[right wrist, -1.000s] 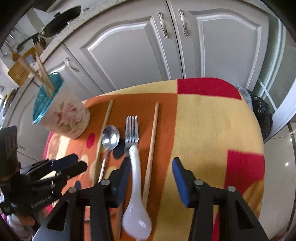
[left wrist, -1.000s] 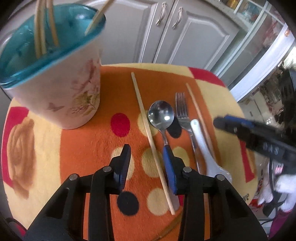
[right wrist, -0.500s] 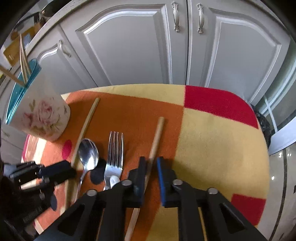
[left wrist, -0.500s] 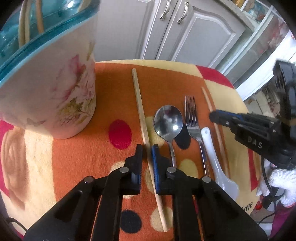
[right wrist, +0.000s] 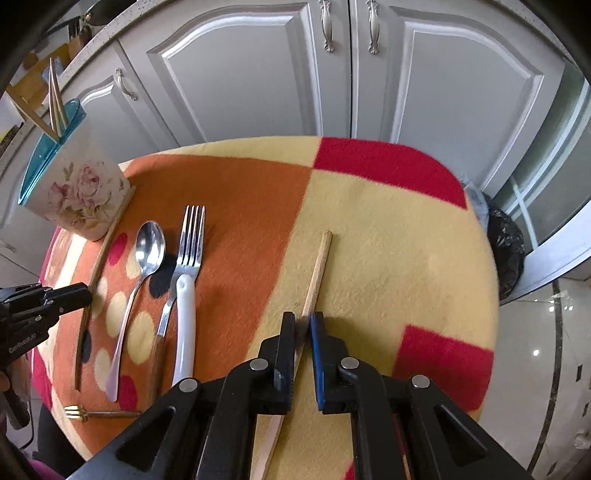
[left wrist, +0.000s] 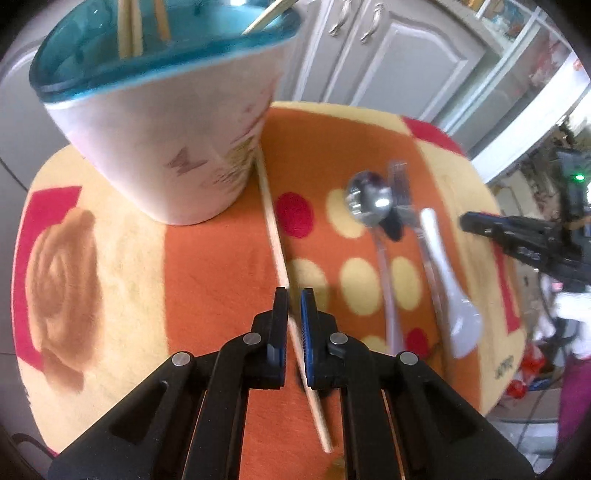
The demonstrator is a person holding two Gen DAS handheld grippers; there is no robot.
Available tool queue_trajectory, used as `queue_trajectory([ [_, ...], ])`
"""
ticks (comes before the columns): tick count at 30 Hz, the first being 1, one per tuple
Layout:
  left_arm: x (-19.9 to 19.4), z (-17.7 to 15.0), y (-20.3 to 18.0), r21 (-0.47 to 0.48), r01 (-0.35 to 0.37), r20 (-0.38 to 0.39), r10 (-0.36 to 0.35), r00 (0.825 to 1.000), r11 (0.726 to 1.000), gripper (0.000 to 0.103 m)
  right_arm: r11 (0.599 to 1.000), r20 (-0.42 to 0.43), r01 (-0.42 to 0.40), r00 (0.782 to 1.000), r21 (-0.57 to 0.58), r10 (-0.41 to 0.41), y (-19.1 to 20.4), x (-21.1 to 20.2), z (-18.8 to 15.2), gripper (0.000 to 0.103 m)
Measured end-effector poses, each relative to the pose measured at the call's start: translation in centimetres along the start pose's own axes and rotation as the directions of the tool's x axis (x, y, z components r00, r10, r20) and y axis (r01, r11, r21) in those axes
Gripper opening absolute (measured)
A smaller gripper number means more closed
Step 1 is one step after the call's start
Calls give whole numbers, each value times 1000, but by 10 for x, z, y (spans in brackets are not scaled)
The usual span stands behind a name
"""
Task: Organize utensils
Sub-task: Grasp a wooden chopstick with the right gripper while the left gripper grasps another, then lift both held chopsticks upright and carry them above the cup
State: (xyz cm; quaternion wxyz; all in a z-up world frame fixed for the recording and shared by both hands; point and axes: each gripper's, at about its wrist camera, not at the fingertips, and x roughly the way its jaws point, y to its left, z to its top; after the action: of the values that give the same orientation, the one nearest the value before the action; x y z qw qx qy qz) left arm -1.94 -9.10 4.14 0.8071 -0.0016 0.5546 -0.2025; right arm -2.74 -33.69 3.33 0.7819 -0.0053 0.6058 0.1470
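1. Left wrist view: the left gripper [left wrist: 294,295] sits at lower centre, its jaws having just closed; they are now clamped on a wooden chopstick [left wrist: 273,229] that runs from the foot of the cup down between the blue pads and out below them.
2. Upper left of that view holds the utensil cup [left wrist: 177,147], pale with a faint floral print and a teal inner liner. Several wooden chopsticks [left wrist: 129,33] stand inside it, leaning on the rim; how many I cannot tell.
3. The cup stands on an orange, yellow and red blanket [left wrist: 207,258] with dots that covers the round table.
4. Right of centre, blurred, lie a metal spoon [left wrist: 369,201], a metal fork [left wrist: 400,184] and a white soup spoon [left wrist: 448,288], side by side on the blanket. The right gripper's black body shows at the right edge.
5. Right wrist view: the right gripper [right wrist: 303,317] is at lower centre, its jaws also just closed and now pinching a second wooden chopstick [right wrist: 319,266], which lies on the yellow part of the blanket and points toward upper centre.
6. At the left edge the same cup stands with chopstick ends poking above its teal rim. Just beside its base the first chopstick slants down toward the left gripper's black tip at the left edge.
7. Between the two chopsticks lie the metal spoon, the fork and the white soup spoon, the last overlapping the fork's handle. A small gold fork [right wrist: 77,411] lies at lower left.
8. White cabinet doors [right wrist: 332,74] fill the top of the frame.
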Motion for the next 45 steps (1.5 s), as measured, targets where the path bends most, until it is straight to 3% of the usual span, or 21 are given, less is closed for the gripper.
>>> queue_trajectory([
  [4, -3, 7, -8, 28, -23, 25, 22, 999, 999, 10, 998, -3, -30, 1000, 52, 30, -2, 2, 5, 10],
  [7, 5, 17, -3, -19, -35, 15, 35, 999, 999, 12, 998, -1, -23, 1000, 55, 23, 0, 3, 11, 11],
  [13, 20, 23, -4, -10, -119, -5, 119, 993, 993, 12, 999, -4, -10, 1000, 47, 10, 4, 10, 17, 11],
  [18, 13, 3, 2, 56, -70, -13, 70, 997, 996, 4, 998, 13, -44, 999, 52, 43, 2, 6, 6, 6],
  [26, -9, -35, 20, 83, 30, -123, -20, 992, 996, 4, 992, -49, -120, 991, 32, 122, 10, -4, -23, 6],
  [28, -7, -35, 13, 76, 36, -124, -27, 992, 996, 7, 996, -47, -90, 995, 7, 91, 16, -6, -24, 6],
  [33, -1, -16, 1, 106, -15, -60, 22, 998, 994, 32, 998, -58, -68, 996, 0, 68, 18, 0, -14, 11],
  [35, 6, -6, -5, 128, -37, -57, 45, 997, 991, 36, 998, -62, -62, 996, -3, 61, 18, 1, -10, 15],
  [40, 21, 6, -23, 243, -119, -44, 134, 990, 963, 37, 998, -54, -44, 998, -53, 41, 22, 4, -5, 13],
  [41, 22, 8, -25, 253, -122, -49, 138, 989, 960, 35, 997, -48, -43, 998, -58, 40, 22, 4, -4, 11],
  [43, 20, 10, -22, 243, -99, -55, 116, 992, 965, 11, 998, -44, -44, 998, -48, 42, 19, 3, -4, 5],
  [45, 18, 13, -18, 211, -61, -72, 78, 994, 976, 4, 997, -30, -77, 997, -21, 76, 14, -2, -4, 5],
])
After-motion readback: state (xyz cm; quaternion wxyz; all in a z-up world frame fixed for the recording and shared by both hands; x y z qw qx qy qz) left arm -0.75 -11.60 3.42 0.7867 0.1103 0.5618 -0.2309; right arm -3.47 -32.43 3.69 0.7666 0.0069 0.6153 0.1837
